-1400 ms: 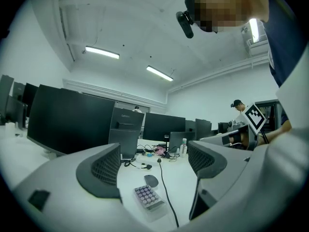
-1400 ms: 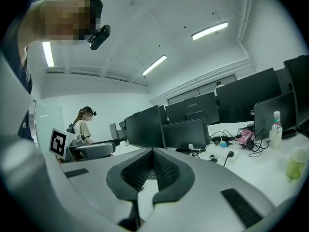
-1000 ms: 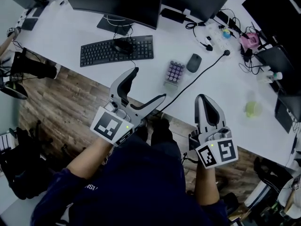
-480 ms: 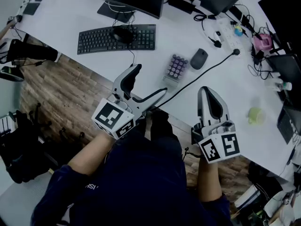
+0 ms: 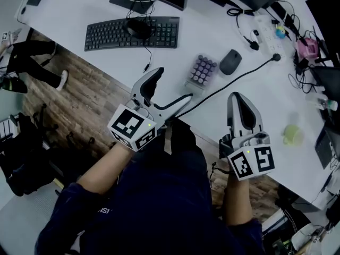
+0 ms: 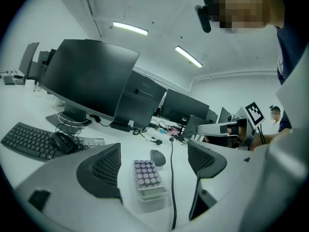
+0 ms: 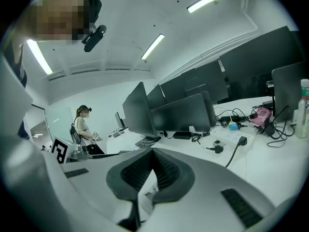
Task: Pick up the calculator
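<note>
Left claw (image 5: 172, 86) hangs spread wide and empty in the head view, at the near edge of the worktop (image 5: 106, 57). It is short of the calculator (image 5: 202, 70), which lies flat near that edge with a black cable (image 5: 234, 81) just beside it and a mouse (image 5: 230, 61) behind. Its own view frames the calculator between the jaws, cable at the right; a careless close could snag the cable or shove the calculator away. Right claw (image 7: 150, 170), in its own view, is pressed together on nothing. Open room lies left of the calculator.
</note>
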